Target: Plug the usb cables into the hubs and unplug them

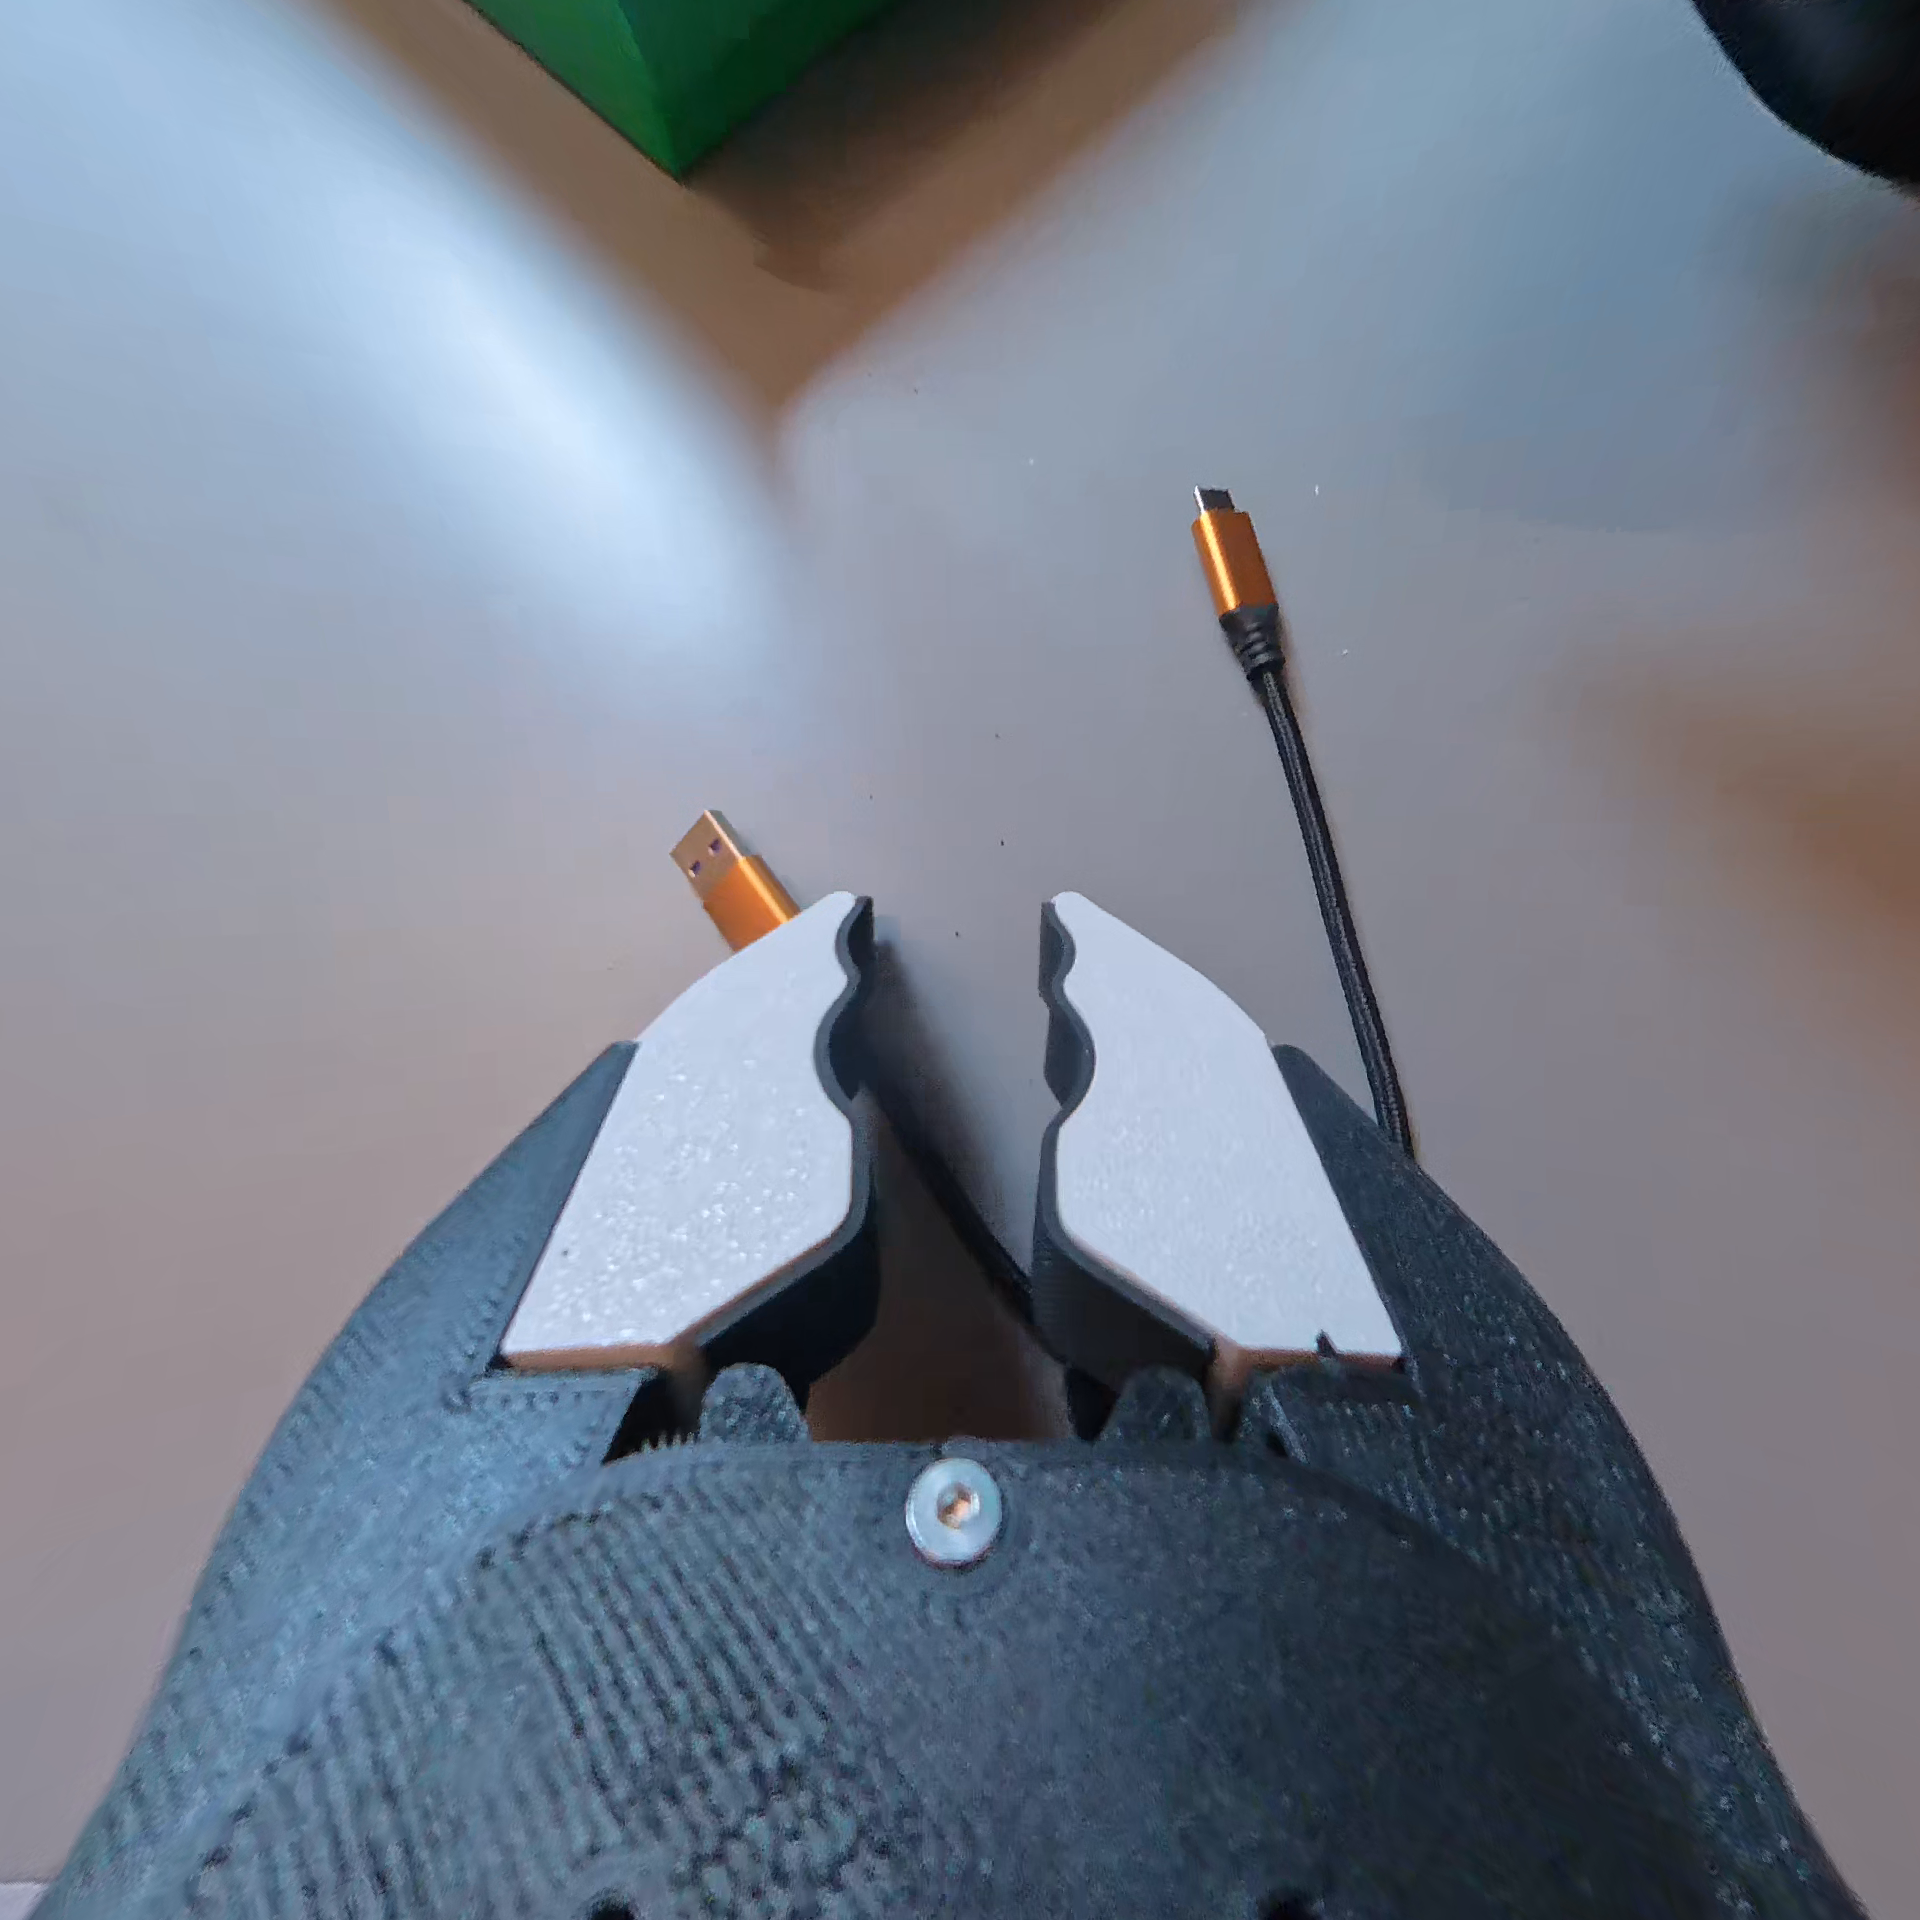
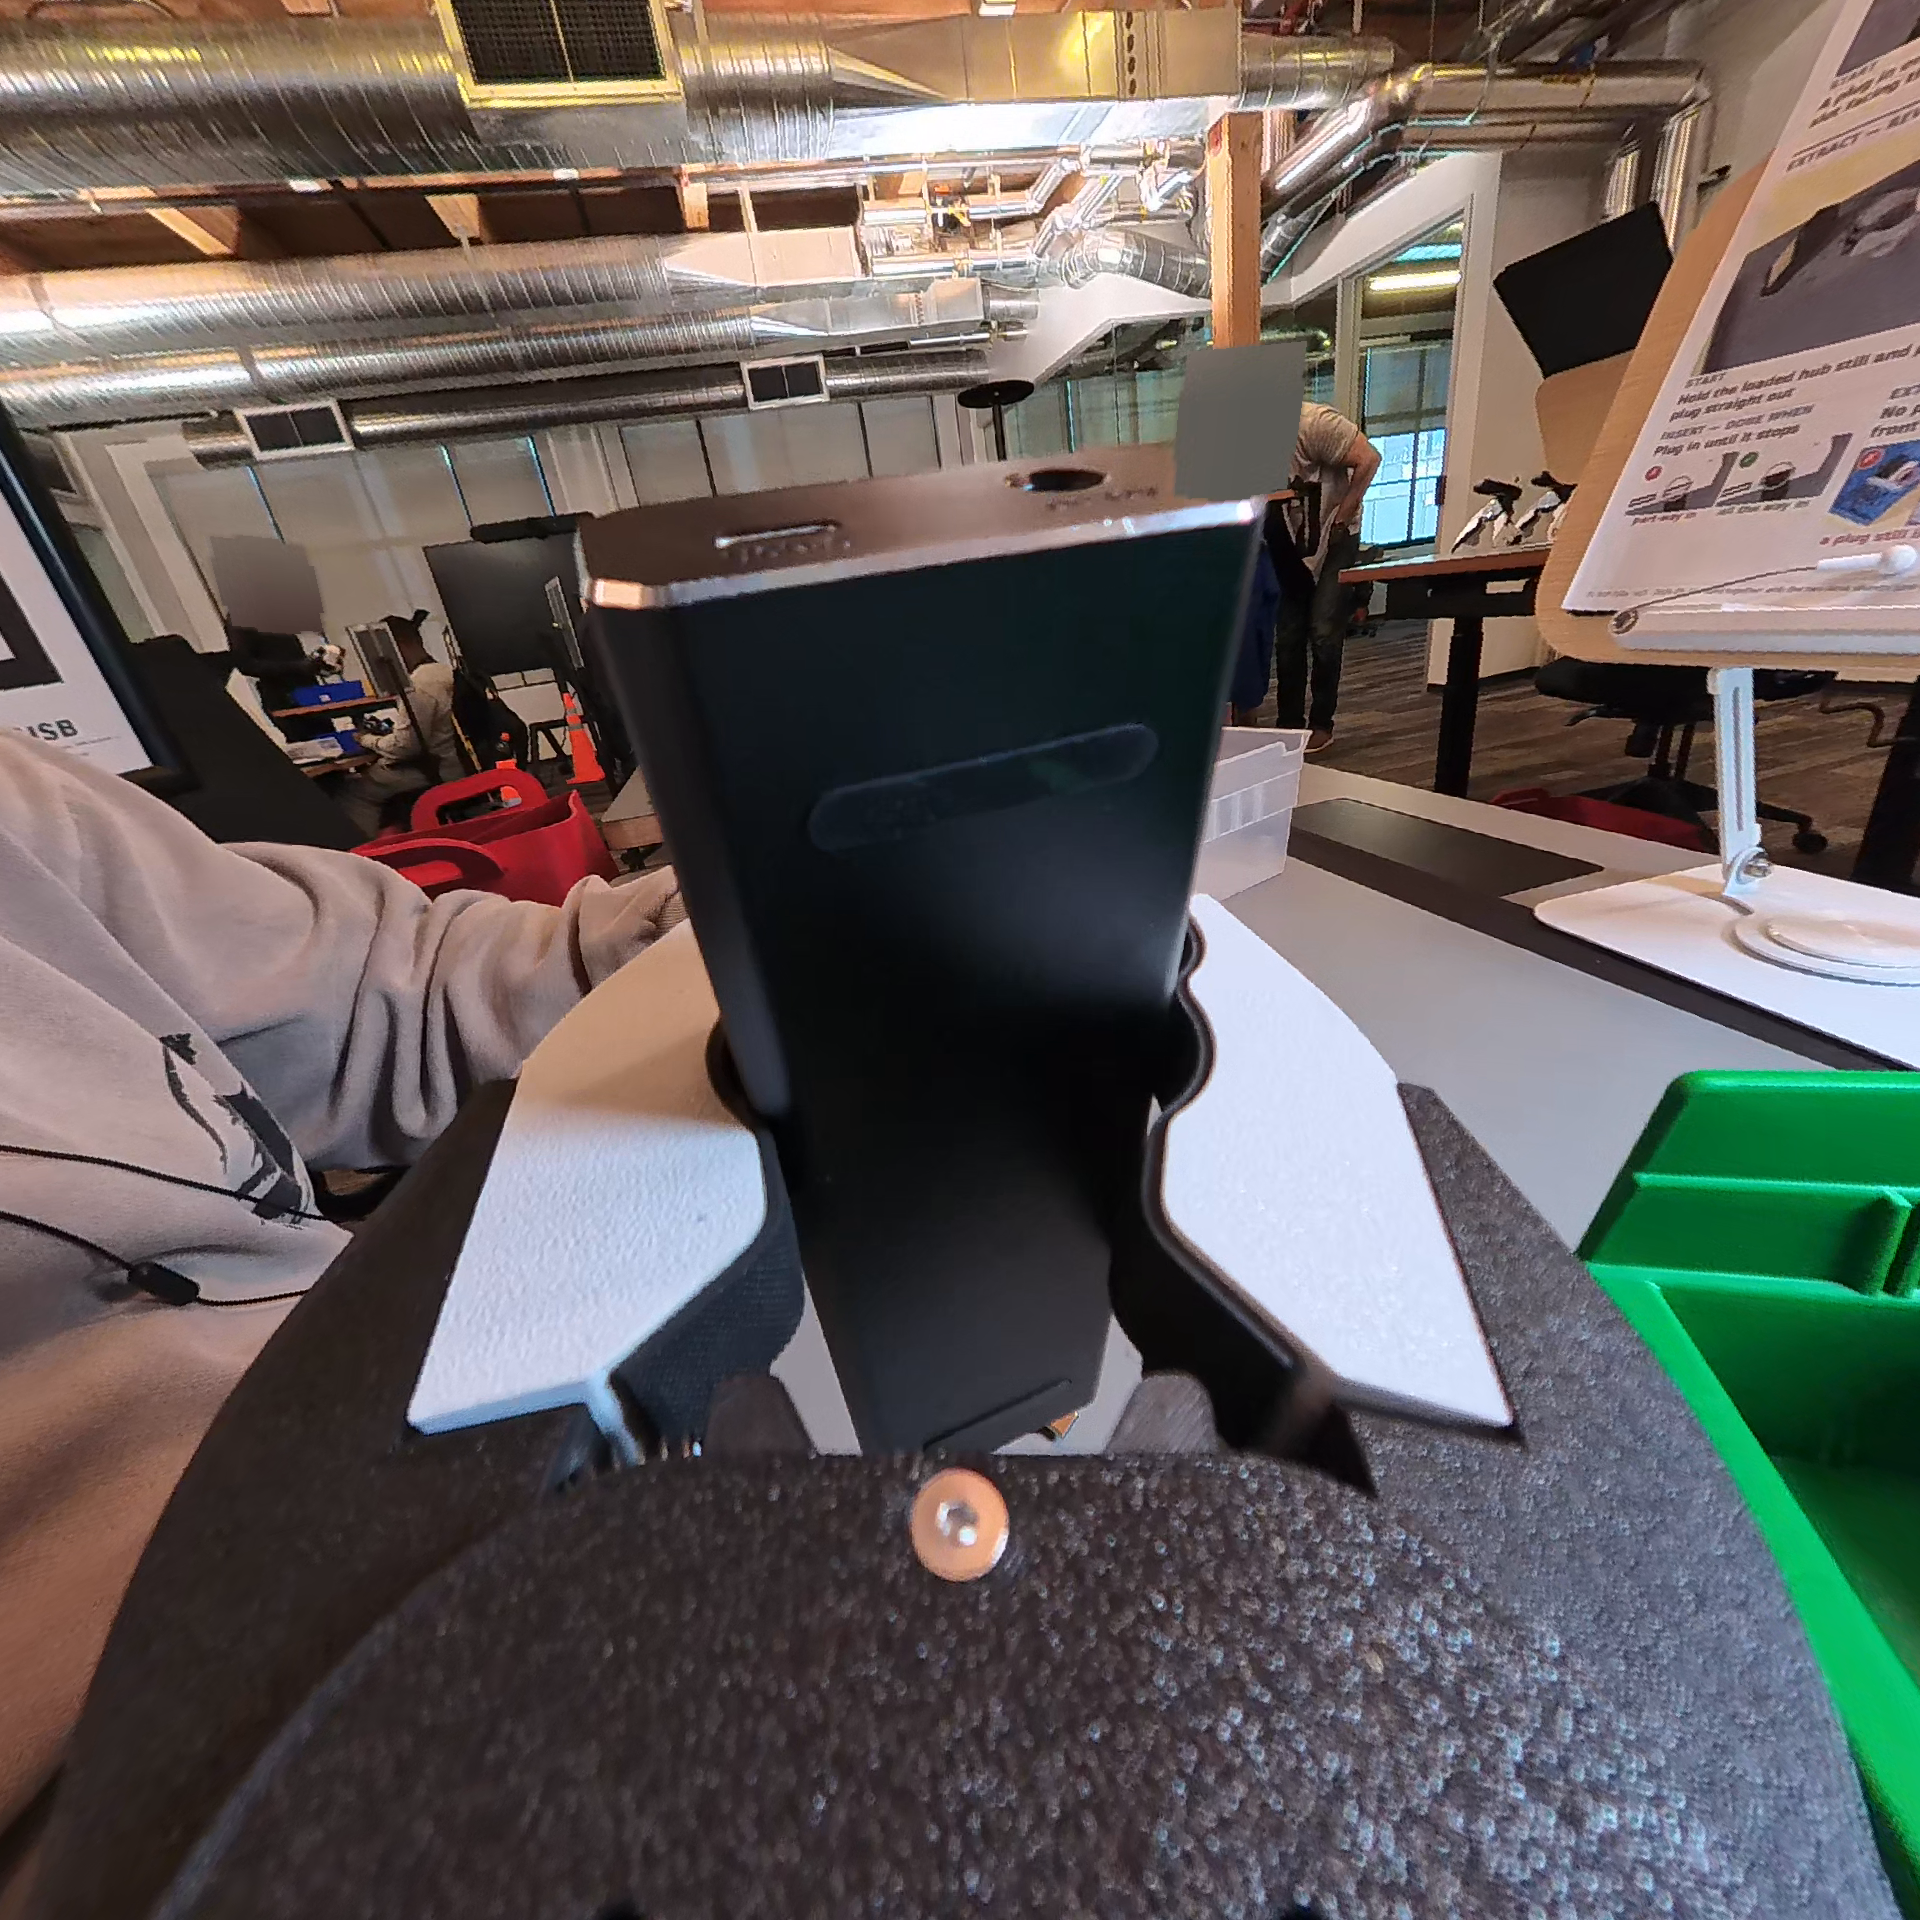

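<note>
The left gripper point(image 1: 956, 925) is hovering over the grey bench point(image 1: 416, 727) with its 2 fingers apart and nothing between them. 2 orange metal plugs are lying on the bench. The wider plug point(image 1: 732, 878) is sitting just beyond the tip of the left-hand finger point(image 1: 717, 1132), which is partly covering its rear end. The narrower plug point(image 1: 1231, 566) is lying farther off to the right, its metal tip pointing away from the camera. 1 black braided cable point(image 1: 1330, 883) is running from that narrower plug back toward the gripper and passing out of sight behind the right-hand finger point(image 1: 1184, 1132). A short dark stretch of cable is also showing in the gap between the fingers. 1 corner of a green tray point(image 1: 665, 73) is showing at the top edge.

The right gripper point(image 2: 951, 997) is clamping 1 dark hub point(image 2: 935, 810), holding it upright above the bench with its silver-edged end facing away. On that end 1 slot-shaped port point(image 2: 781, 541) and 1 round opening point(image 2: 1058, 480) are showing. A green tray point(image 2: 1766, 1226) with dividers is sitting at the right, and 1 white stand point(image 2: 1745, 831) is carrying an instruction sheet. A person's grey sleeve point(image 2: 260, 987) is filling the left side.
</note>
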Demonstrator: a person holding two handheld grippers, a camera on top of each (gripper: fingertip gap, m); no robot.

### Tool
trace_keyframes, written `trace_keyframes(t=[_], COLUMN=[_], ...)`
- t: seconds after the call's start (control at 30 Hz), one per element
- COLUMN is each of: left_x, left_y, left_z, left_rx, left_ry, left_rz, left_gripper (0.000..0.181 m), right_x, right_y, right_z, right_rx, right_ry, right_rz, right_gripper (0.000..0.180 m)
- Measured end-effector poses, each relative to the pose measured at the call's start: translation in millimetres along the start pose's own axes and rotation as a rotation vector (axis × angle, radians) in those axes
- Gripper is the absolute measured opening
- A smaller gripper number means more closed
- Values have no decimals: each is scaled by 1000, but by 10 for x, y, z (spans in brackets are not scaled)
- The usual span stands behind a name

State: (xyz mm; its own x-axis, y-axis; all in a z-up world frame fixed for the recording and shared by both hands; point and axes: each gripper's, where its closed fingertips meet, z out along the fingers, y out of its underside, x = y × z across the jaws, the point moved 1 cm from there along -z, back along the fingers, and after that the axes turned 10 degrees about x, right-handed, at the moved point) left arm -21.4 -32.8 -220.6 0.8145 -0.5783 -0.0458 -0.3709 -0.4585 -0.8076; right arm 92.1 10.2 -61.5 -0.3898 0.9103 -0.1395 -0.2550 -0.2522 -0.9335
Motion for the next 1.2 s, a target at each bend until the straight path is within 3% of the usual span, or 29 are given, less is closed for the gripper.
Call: trace_keyframes(t=[0.17, 0.27, 0.47, 0.6, 0.63, 0.73, 0.8, 0.9, 1.03, 1.2], left_x=[27, 88, 386, 158, 92, 36, 92, 191, 195, 183], left_y=[0, 22, -35, -109, -111, -98, -117, -33, -17, -16], left_z=[25, -8, -147, -183, -181, -124, -70, 25, 40, -27], left_rx=[-30, -56, 30, 77, 80, 62, 56, -18, -53, -72], left_ry=[-7, 31, 268, 144, 105, 45, 42, 50, 24, 23], left_rz=[87, 147, 133, 95, 74, 7, -19, 25, 88, 144], left_gripper=[0, 0, 0, 0, 4, 45, 50, 39, 1, 0], right_x=[-5, -5, -16, -13, -13, -8, -3, 2, 1, -3], right_y=[17, 11, 6, 6, 5, 11, 20, 35, 46, 34], right_z=[8, 5, 5, 4, 3, 2, 5, 9, 13, 9], right_rx=[-6, -4, -4, -4, -4, -5, -9, -14, -19, -16], right_ry=[-1, -1, -5, -3, -3, -2, 0, 2, 3, 3], right_rz=[0, 1, 1, 2, 2, 5, 6, 9, 8, 6], right_gripper=[75, 75, 75, 75, 75, 75, 76, 76, 76, 76])
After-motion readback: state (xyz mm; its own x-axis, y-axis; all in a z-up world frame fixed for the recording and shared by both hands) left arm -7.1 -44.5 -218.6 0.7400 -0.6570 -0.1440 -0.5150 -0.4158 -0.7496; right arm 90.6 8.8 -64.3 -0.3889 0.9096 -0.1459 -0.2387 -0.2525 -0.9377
